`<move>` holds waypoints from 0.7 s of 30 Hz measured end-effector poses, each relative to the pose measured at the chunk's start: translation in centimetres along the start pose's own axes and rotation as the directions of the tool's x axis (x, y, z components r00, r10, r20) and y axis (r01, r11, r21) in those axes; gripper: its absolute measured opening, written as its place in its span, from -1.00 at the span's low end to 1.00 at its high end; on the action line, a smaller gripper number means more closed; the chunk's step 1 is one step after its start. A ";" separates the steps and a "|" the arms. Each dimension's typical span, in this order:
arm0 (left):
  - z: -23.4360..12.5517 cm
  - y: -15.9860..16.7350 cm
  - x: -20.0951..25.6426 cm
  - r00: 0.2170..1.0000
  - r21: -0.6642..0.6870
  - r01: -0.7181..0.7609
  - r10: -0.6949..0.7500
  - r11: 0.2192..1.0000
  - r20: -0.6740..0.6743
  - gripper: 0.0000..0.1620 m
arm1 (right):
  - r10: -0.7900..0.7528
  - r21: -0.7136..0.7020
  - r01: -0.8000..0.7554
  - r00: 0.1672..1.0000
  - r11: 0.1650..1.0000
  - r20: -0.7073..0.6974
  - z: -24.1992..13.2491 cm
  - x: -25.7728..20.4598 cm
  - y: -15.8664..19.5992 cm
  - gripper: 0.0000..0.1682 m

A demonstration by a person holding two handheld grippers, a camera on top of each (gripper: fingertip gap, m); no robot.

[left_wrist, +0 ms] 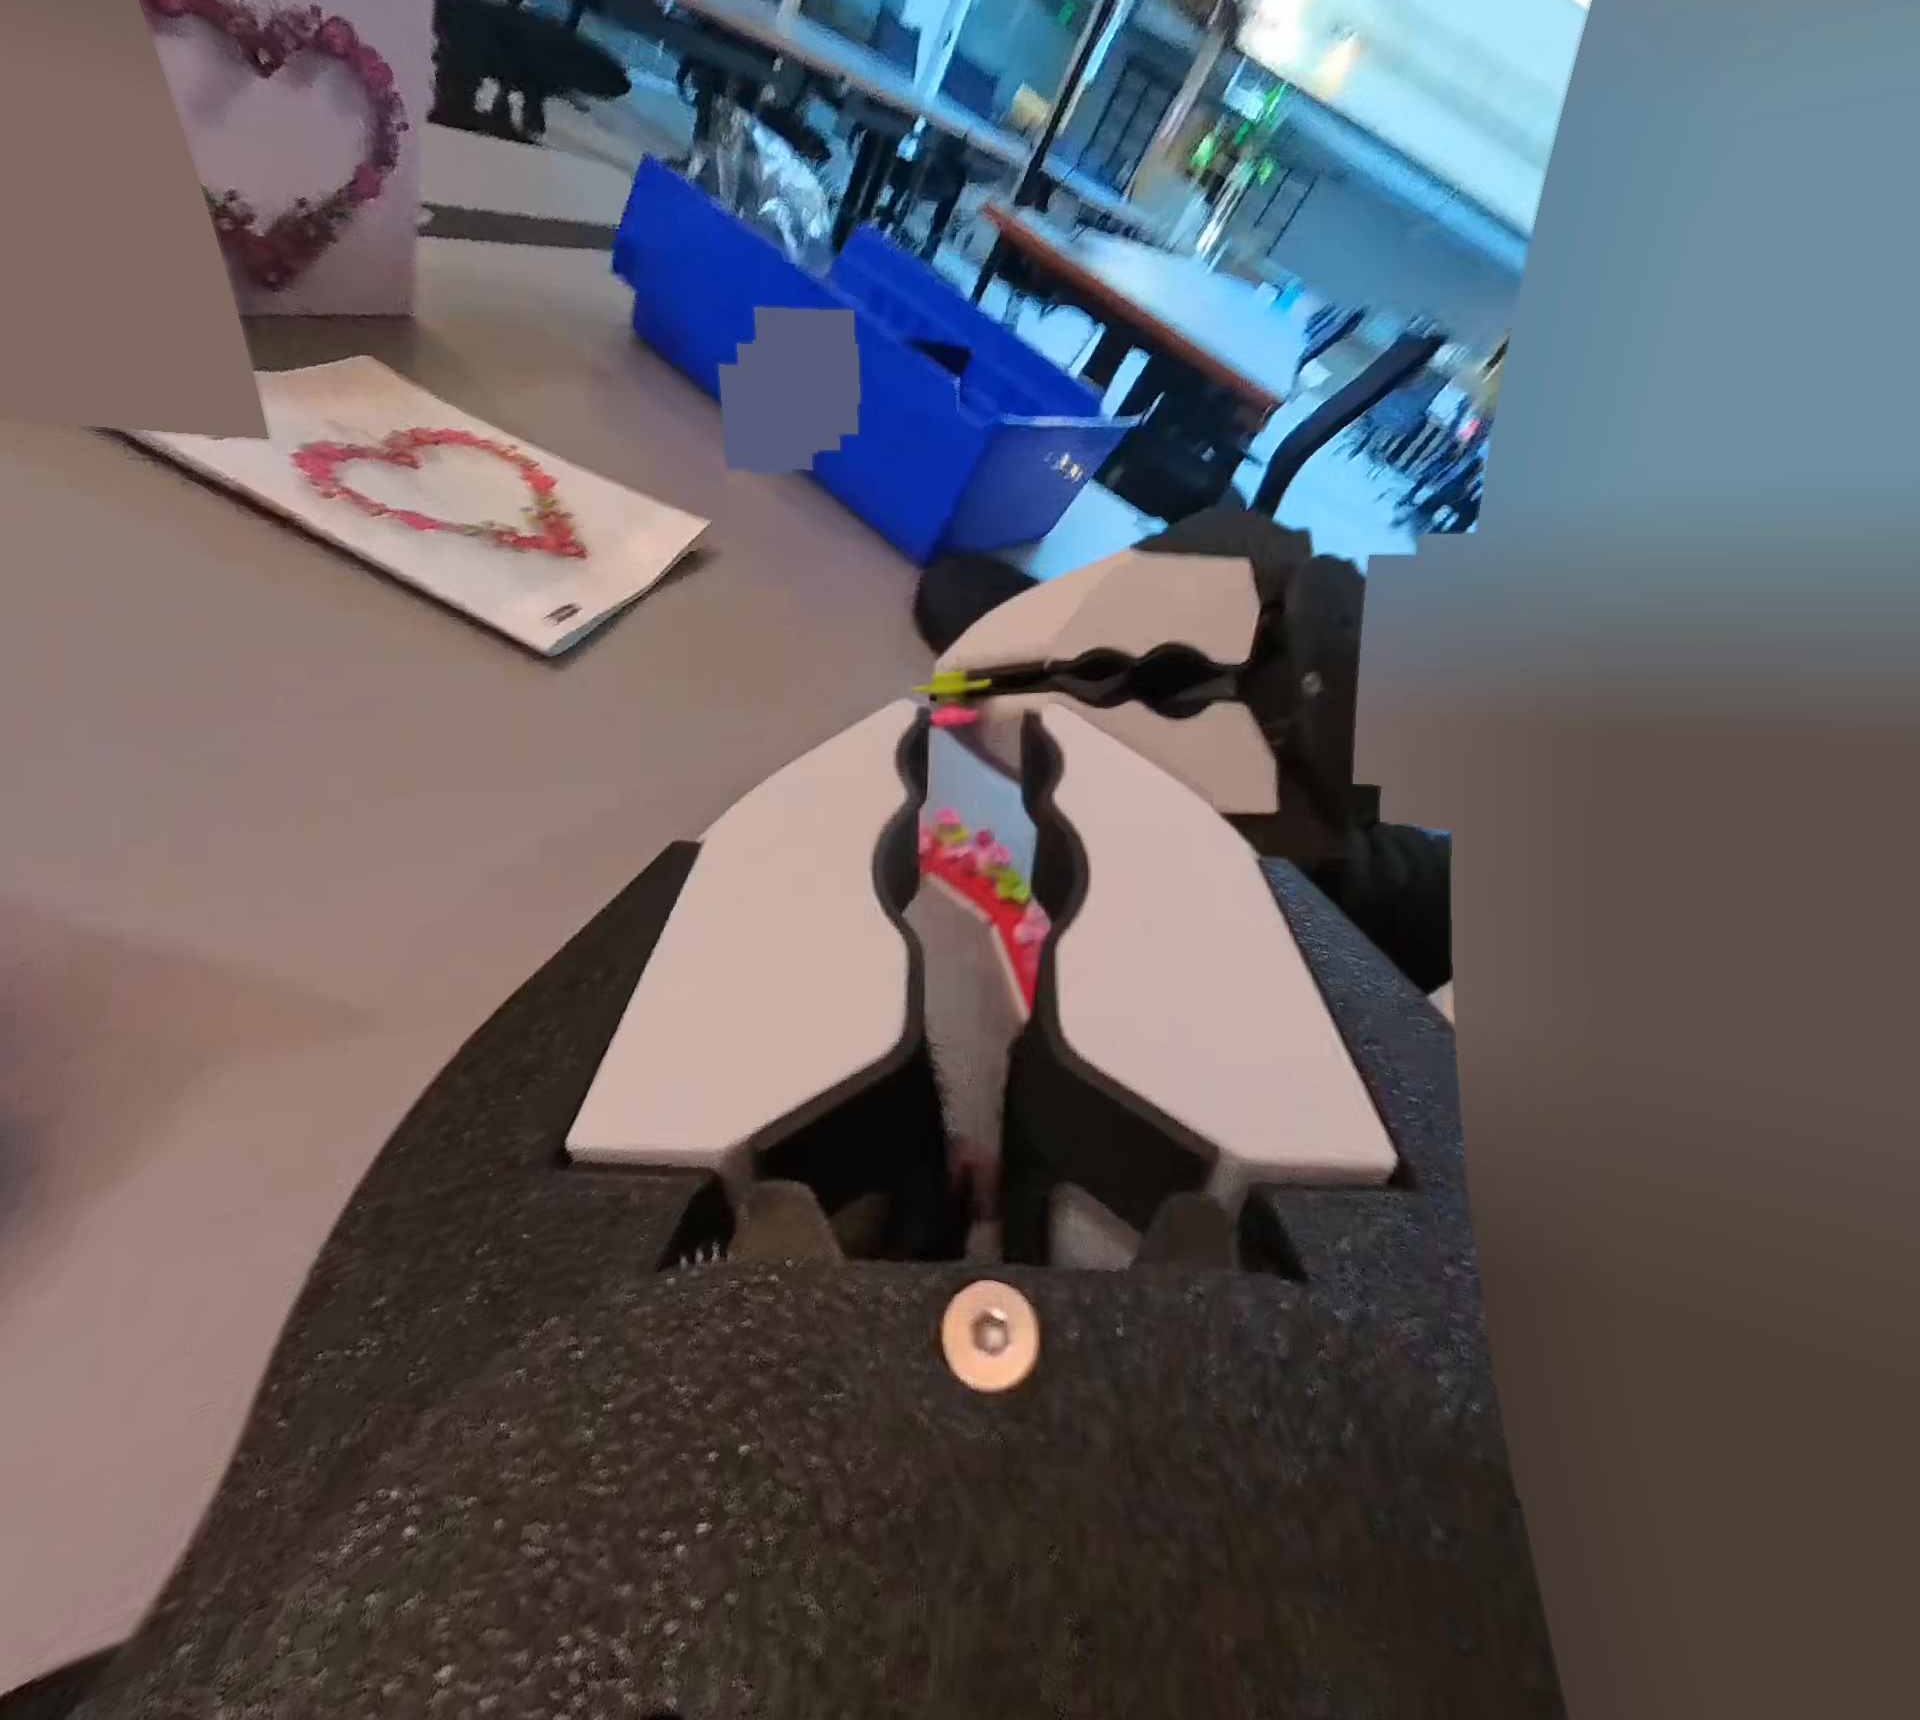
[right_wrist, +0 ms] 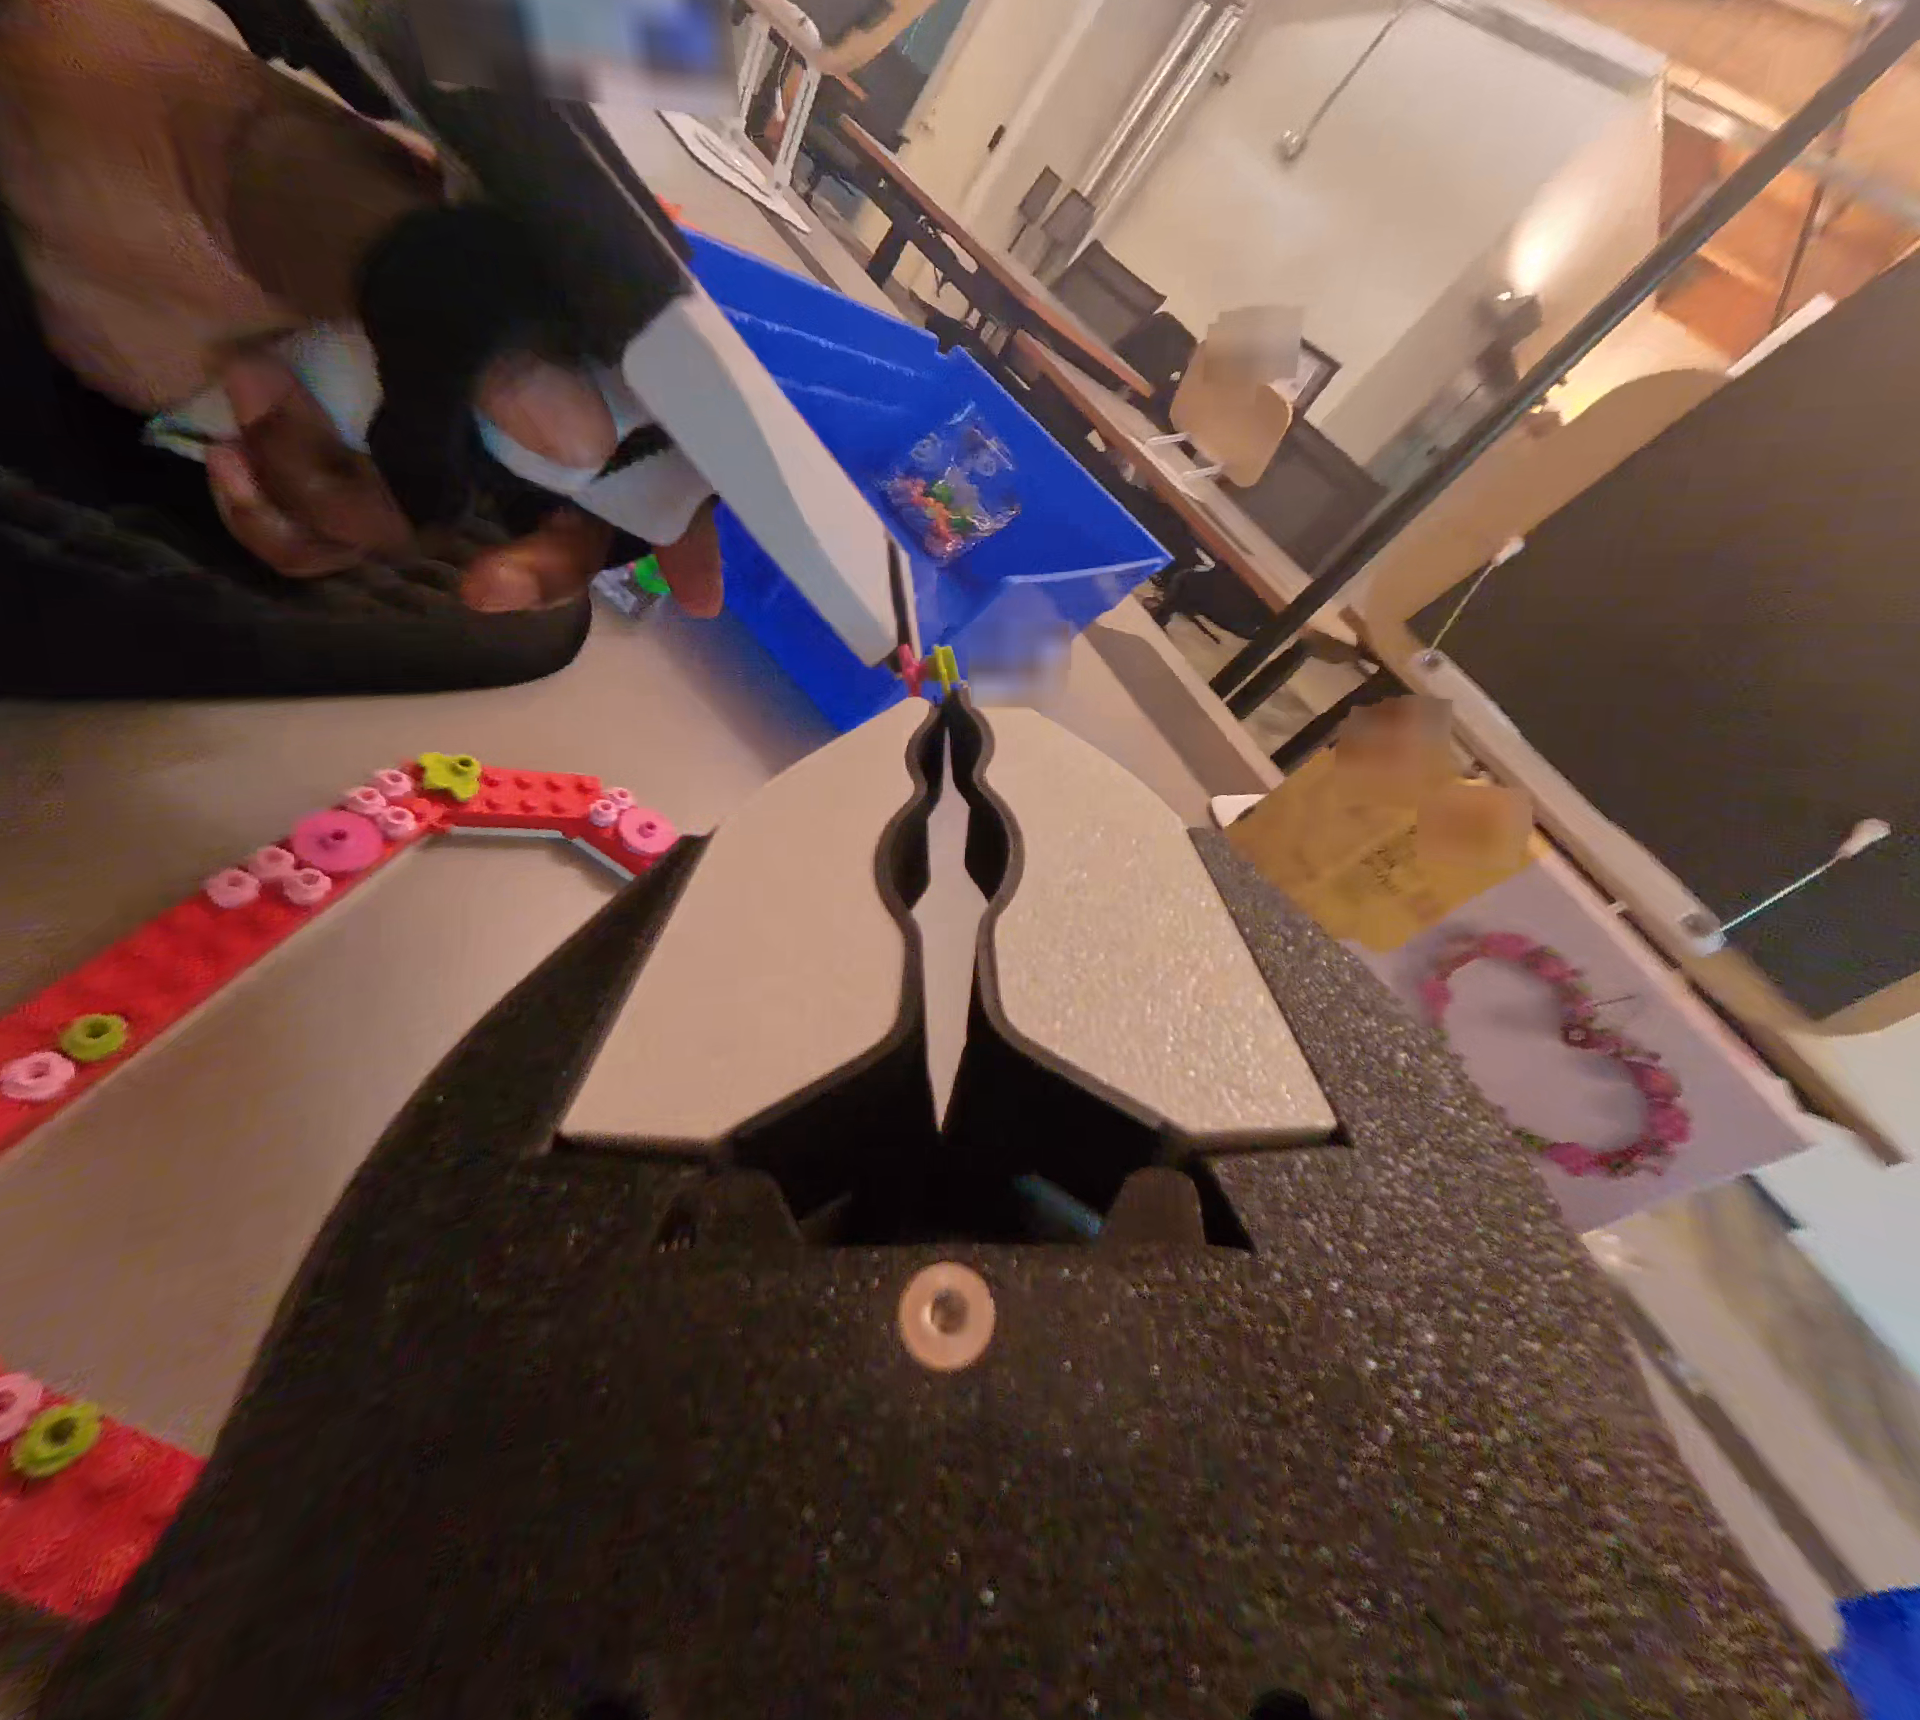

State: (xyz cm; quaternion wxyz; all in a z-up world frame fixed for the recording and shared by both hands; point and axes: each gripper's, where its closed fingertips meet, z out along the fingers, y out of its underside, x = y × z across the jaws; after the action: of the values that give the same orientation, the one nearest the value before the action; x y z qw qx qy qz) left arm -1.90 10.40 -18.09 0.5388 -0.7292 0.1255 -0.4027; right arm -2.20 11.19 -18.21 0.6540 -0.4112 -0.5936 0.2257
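Our right tool (right_wrist: 948, 702) pinches a tiny green piece (right_wrist: 943, 664). Our left tool (left_wrist: 971, 720) pinches a tiny pink piece (left_wrist: 951, 716), tips touching above the counter (left_wrist: 364, 787).

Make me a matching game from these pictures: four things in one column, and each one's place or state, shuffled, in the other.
Things:
1. blue bin
2. booklet
3. lime piece
4. red brick frame

States:
A. pinched at the tip of the right tongs
B. lying flat on the table, heart picture up
C. holds a clear bag of small coloured bits
D. studded with pink and lime flowers

Pairs: 1-C, 2-B, 3-A, 4-D
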 end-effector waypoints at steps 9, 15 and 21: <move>-0.2 -0.2 0.7 0.998 0.083 0.035 -0.030 0.996 -0.063 -0.82 | -0.022 0.095 0.021 1.000 0.995 0.011 -0.6 -0.5 -1.4 -0.98; -0.3 0.0 1.5 0.996 0.058 0.007 -0.001 0.998 -0.095 -0.82 | -0.114 0.130 0.110 0.993 0.985 0.021 -0.9 -1.0 -2.0 -0.99; -0.3 0.2 1.7 0.995 0.015 0.011 -0.009 1.000 -0.099 -0.83 | -0.146 0.124 0.141 0.989 0.982 0.030 -1.0 -1.2 -1.9 -0.99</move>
State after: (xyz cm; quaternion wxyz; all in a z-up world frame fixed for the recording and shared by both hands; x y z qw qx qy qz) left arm -1.00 9.09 -17.50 0.5356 -0.7048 0.1452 -0.4419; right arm -1.81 8.89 -17.30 0.6807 -0.3224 -0.6193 0.2217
